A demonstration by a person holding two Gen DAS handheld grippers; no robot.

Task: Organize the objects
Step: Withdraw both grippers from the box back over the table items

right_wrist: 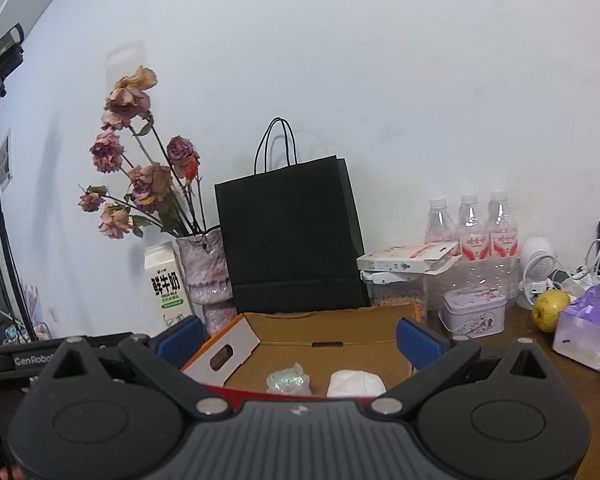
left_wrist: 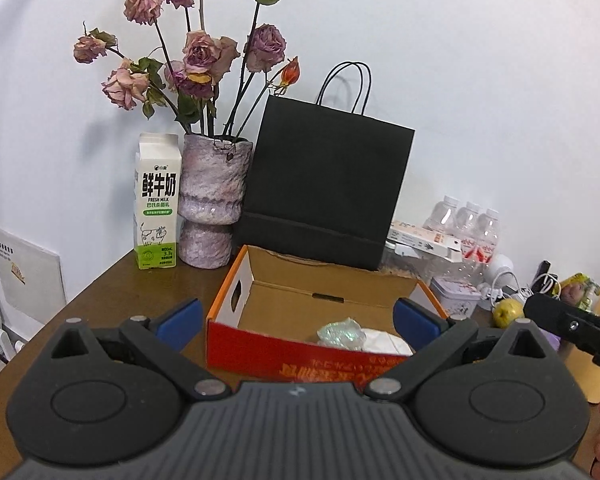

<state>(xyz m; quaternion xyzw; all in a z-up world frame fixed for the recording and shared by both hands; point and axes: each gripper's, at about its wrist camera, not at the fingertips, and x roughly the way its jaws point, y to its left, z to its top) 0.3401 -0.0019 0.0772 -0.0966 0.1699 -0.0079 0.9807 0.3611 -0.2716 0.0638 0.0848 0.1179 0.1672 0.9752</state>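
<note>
An open cardboard box (left_wrist: 284, 354) with red and orange outer walls stands on the brown table, also in the right wrist view (right_wrist: 332, 330). Inside lie a shiny crumpled wrapper (left_wrist: 340, 333) (right_wrist: 289, 379) and a white folded packet (left_wrist: 384, 343) (right_wrist: 355, 383). My left gripper (left_wrist: 298, 318) is open and empty, hovering just before the box's near wall. My right gripper (right_wrist: 300, 340) is open and empty, above the box's near edge. The right gripper's black body shows at the right edge of the left wrist view (left_wrist: 568, 322).
Behind the box stand a milk carton (left_wrist: 156, 200) (right_wrist: 167, 284), a vase of dried roses (left_wrist: 210, 200) (right_wrist: 208, 276) and a black paper bag (left_wrist: 320, 184) (right_wrist: 292, 236). To the right are water bottles (right_wrist: 472, 226), a flat box (right_wrist: 408, 262), a tin (right_wrist: 474, 310), a yellow fruit (right_wrist: 550, 310) and a purple tissue pack (right_wrist: 588, 326).
</note>
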